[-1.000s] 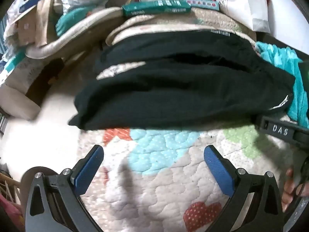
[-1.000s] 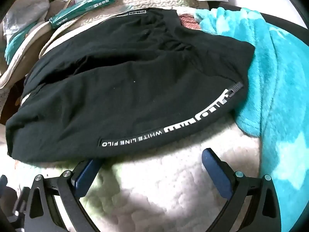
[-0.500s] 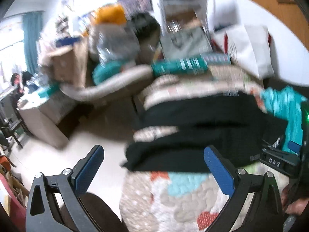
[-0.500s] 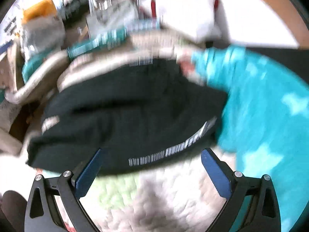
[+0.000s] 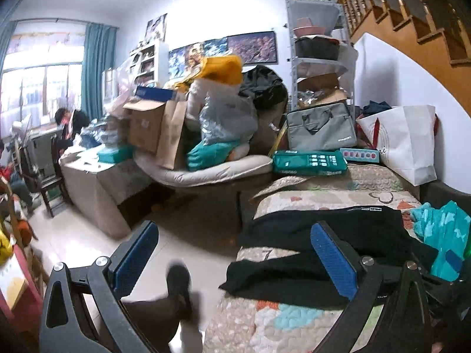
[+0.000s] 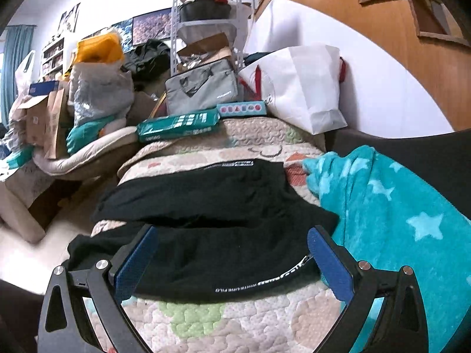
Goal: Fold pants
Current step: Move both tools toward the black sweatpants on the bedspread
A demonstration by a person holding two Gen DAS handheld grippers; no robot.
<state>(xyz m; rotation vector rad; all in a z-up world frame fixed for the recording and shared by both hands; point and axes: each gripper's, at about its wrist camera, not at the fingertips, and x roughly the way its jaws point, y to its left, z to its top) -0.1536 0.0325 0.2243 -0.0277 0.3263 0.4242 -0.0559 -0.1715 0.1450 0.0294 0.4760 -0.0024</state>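
Black track pants (image 6: 212,235) lay folded into a compact stack on the quilted bedspread (image 6: 223,317), near its left edge and just beside a teal star blanket (image 6: 397,220). Both the left gripper (image 5: 235,264) and right gripper (image 6: 232,261) hung above with jaws wide, holding nothing. Folding looked essentially done, with perhaps only tidying left.

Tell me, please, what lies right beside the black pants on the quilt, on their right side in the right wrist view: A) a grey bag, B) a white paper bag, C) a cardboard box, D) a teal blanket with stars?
D: the teal blanket with pale stars lies along the right edge of the folded black pants on the quilt.
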